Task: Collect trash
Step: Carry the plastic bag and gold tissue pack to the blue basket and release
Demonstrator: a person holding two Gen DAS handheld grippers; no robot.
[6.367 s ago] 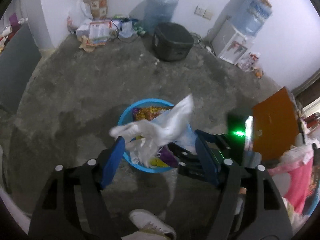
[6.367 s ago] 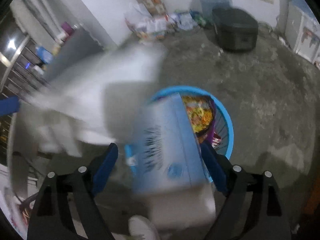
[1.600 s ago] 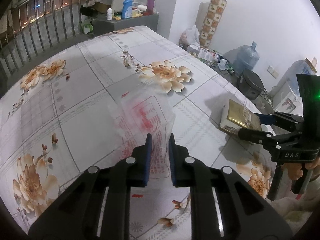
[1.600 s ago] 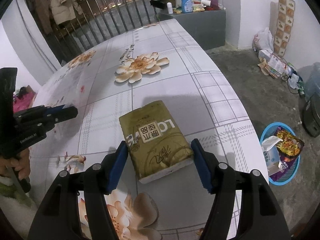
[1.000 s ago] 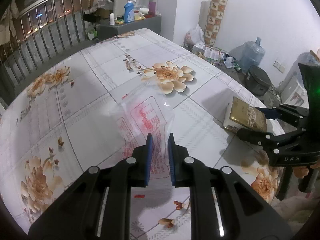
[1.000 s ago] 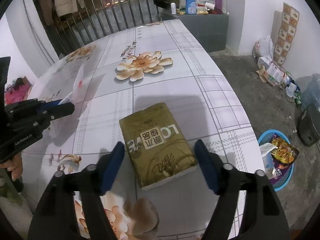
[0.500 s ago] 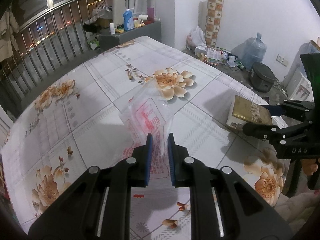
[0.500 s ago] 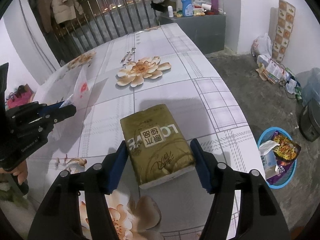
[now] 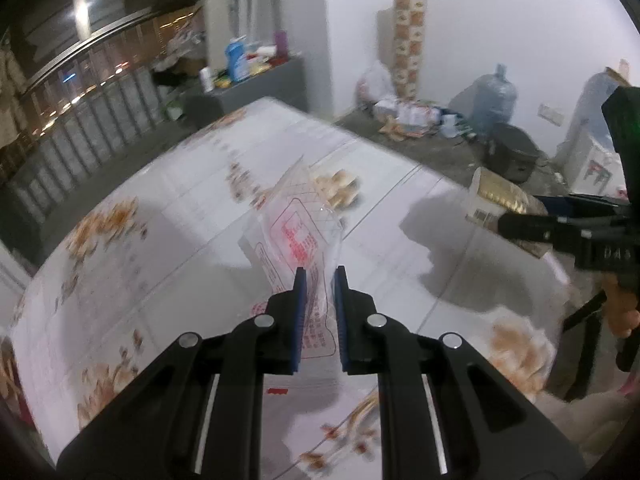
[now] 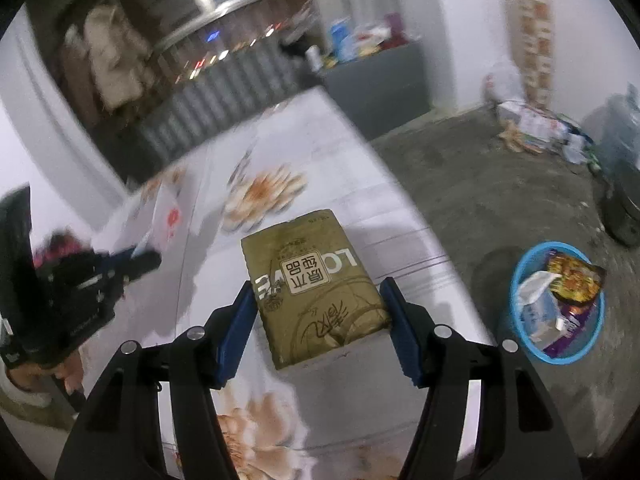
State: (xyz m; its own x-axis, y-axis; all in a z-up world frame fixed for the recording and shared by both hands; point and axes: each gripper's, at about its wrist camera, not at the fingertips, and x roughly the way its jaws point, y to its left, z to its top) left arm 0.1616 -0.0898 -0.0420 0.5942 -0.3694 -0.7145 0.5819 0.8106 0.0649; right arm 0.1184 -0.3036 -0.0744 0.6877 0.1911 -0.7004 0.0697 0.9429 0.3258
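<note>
My left gripper [image 9: 319,276] is shut on a clear plastic bag with red print [image 9: 296,232], which hangs crumpled above the flowered table [image 9: 160,240]. At the right of the left wrist view, my right gripper [image 9: 520,210] holds a gold tissue pack [image 9: 500,196] off the tabletop, over its own shadow. In the right wrist view the right gripper [image 10: 318,288] has both blue pads pressed on the sides of the gold pack [image 10: 308,268]. At that view's left edge are the left gripper [image 10: 148,258] and the bag [image 10: 168,216]. A blue basin [image 10: 516,300] with trash in it stands on the floor to the right.
The table edge [image 10: 400,220] runs beside bare concrete floor. A black cooker [image 9: 508,156], water jugs [image 9: 492,96] and a litter pile [image 9: 404,116] line the far wall. A grey cabinet [image 9: 260,92] with bottles stands by the railing. A hand [image 9: 620,308] grips the right tool.
Both grippers have risen and rolled. The bag now hangs free of the table and the gold pack is off the surface. The picture is blurred by the motion.
</note>
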